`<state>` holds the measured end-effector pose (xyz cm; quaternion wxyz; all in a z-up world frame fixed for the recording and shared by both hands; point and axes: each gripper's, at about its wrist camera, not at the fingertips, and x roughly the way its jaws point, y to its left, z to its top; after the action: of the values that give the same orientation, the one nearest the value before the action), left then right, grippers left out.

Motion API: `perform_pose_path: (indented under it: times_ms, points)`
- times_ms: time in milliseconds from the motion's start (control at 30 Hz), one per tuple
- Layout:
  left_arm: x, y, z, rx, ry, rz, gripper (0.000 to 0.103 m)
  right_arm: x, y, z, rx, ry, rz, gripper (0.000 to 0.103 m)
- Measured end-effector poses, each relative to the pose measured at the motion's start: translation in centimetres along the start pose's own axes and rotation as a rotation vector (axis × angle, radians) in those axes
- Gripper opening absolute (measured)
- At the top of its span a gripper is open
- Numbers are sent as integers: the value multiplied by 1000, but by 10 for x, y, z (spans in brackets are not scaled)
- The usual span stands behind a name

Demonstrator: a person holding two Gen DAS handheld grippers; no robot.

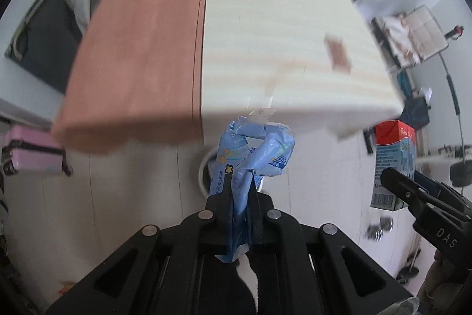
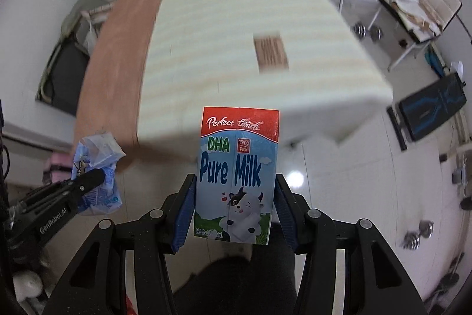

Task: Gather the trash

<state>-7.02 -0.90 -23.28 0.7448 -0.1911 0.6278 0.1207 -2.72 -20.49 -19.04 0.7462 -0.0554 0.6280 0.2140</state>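
The left gripper (image 1: 239, 182) has its jaws closed tight on a crumpled blue wrapper (image 1: 253, 155). The wrapper's lower part is pinched flat between the two fingers and runs down the narrow slot between them, while its bunched upper part stands free above the fingertips. It hangs over the pale floor (image 1: 118, 197), just off the near edge of the desk (image 1: 265, 34).

The right gripper (image 2: 234, 188) grips a milk carton (image 2: 237, 167) with a red top and a cartoon cow on a blue front. The carton stands upright between the jaws, its two narrow sides pressed by the blue pads (image 2: 184, 214), its printed face turned to the camera. About the lower half of the carton sits between the fingers and the red top rises clear above them. It too is held off the near edge of the desk, above the shiny floor.

From the right wrist view the left gripper and its wrapper appear at the lower left, well apart from the carton. A small brown piece (image 2: 270, 51) lies on the cream half of the desk; the other half is reddish brown
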Motion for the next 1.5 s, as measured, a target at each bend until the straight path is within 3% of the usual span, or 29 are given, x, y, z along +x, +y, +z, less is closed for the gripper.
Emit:
perform_pose_path:
  times_ms: [167, 300, 533, 667, 767, 800, 833, 867, 900, 967, 1033, 1267, 1500]
  points:
    - [73, 15, -31, -95, 125, -48, 4, 70, -23, -52, 47, 125, 35, 53]
    - [159, 28, -41, -177, 203, -75, 4, 159, -46, -76, 78, 205, 62, 53]
    - [324, 47, -41, -248, 286, -60, 4, 328, -78, -95, 107, 281, 62, 53]
    - [386, 56, -51, -234, 313, -62, 6, 408, -85, -101, 89, 316, 59, 53]
    - [418, 65, -55, -222, 328, -41, 13, 455, -85, -106, 57, 335, 45, 54]
    - [424, 69, -56, -217, 332, -28, 33, 468, -84, -108, 42, 340, 44, 54]
    - [430, 72, -57, -216, 329, -15, 47, 479, -83, -110, 27, 340, 26, 55]
    - [434, 74, -59, -217, 325, -3, 85, 488, -80, -108, 15, 342, 10, 61]
    - [435, 75, -60, -218, 322, 4, 103, 495, -79, -110, 8, 347, 2, 68]
    - [434, 79, -61, -215, 314, 22, 103, 500, -78, -111, 14, 352, 2, 95]
    - [425, 80, -60, -210, 295, 50, 103, 496, -77, -113, 4, 337, -15, 102]
    - [373, 80, -62, -166, 229, 151, 103, 454, -74, -110, -24, 291, -104, 103]
    - [284, 65, -73, -138, 187, 163, 103, 352, -65, -105, -21, 241, -140, 103]
